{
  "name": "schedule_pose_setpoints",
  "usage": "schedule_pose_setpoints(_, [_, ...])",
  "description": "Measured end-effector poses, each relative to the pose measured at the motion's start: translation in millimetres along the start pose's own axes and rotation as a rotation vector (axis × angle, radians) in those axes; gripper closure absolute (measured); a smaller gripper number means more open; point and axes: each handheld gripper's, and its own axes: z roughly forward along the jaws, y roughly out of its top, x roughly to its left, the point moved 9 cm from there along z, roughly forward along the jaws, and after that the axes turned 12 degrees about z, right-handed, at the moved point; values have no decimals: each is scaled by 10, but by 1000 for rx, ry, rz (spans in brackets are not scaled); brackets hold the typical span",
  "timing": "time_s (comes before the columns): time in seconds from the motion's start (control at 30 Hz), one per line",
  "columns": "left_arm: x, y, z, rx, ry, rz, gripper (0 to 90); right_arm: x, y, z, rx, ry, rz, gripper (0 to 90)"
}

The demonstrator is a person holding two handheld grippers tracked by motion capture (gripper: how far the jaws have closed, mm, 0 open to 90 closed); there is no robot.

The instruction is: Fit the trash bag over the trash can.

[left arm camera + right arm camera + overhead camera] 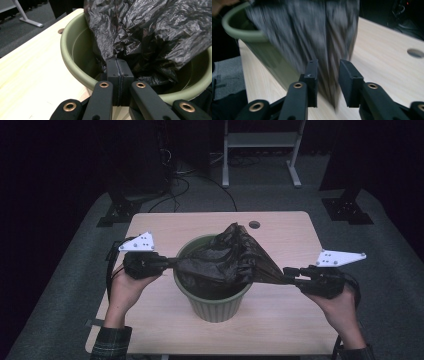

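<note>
A green plastic bin (216, 307) stands in the middle of the light wooden table (280, 320). A crumpled black bag (225, 260) lies over its mouth, pulled out sideways to both hands. My left gripper (172, 262) is at the bin's left rim (67, 57); its jaws (116, 61) are shut on a fold of the bag (150, 27). My right gripper (287, 272) is right of the bin, low over the table. Its jaws (328, 65) stand apart, with a blurred strip of the bag (312, 30) running between them beside the bin's wall (262, 52).
A round cable hole (254, 224) sits near the table's far edge. Beyond the table are a white frame's legs (260, 140), dark stands (117, 212) and loose cables on grey carpet. Bare tabletop lies in front of the bin and to either side.
</note>
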Motion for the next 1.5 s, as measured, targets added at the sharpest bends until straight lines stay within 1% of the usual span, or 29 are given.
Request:
schedule_pose_setpoints(0.03, [-3,3,3,-1,-2,-2,898,35,45,-9,-8,10,-4,658])
schedule_pose_setpoints(0.1, [-6,3,11,0,-2,0,898,107,130,-6,-25,33,-20,655])
schedule_pose_setpoints(0.2, [-7,2,17,3,-6,2,898,205,222,78,-23,67,-39,622])
schedule_pose_setpoints(0.23, [-9,3,19,3,-8,1,898,219,240,109,-22,74,-42,600])
schedule_pose_setpoints(0.3, [-11,0,23,6,-9,4,898,267,269,213,-1,112,-45,573])
schedule_pose_setpoints(0.37, [-14,2,34,8,-13,6,898,287,283,287,10,129,-52,563])
schedule_pose_setpoints(0.4, [-19,4,41,7,-15,4,898,306,292,329,14,150,-47,552])
schedule_pose_setpoints(0.47, [-21,8,53,9,-17,6,898,338,312,373,11,178,-43,546])
schedule_pose_setpoints(0.53, [-28,16,65,6,-22,5,898,373,348,395,-4,194,-48,537])
schedule_pose_setpoints(0.6, [-35,23,76,6,-24,6,898,410,377,420,-4,212,-50,516])
schedule_pose_setpoints(0.67, [-41,31,87,6,-27,10,898,431,383,461,12,212,-57,517])
schedule_pose_setpoints(0.73, [-43,36,92,5,-28,11,898,438,383,494,19,207,-66,558])
schedule_pose_setpoints(0.77, [-43,39,94,3,-29,11,898,435,387,499,14,196,-72,583])
schedule_pose_setpoints(0.87, [-44,42,103,1,-32,11,898,417,389,491,12,174,-84,706])
schedule_pose_setpoints(0.93, [-49,44,114,0,-35,9,898,427,384,481,3,171,-105,837])
schedule_pose_setpoints(0.97, [-50,45,117,-1,-36,8,898,430,382,480,3,173,-106,878])
schedule_pose_setpoints(1.0, [-50,46,116,0,-36,9,898,439,378,477,3,175,-109,897])
schedule_pose_setpoints(1.1, [-38,47,94,-3,-30,7,898,439,358,459,6,161,-122,900])
schedule_pose_setpoints(1.2, [-1,36,48,-10,-16,0,899,402,278,432,21,151,-122,900])
schedule_pose_setpoints(1.3, [23,16,15,-8,-8,-6,899,316,137,445,50,129,-105,900])
schedule_pose_setpoints(1.33, [27,8,11,-9,-5,-9,898,289,83,459,62,129,-96,900])
schedule_pose_setpoints(1.5, [52,-24,6,-13,0,-24,898,160,-225,584,133,108,-57,900])
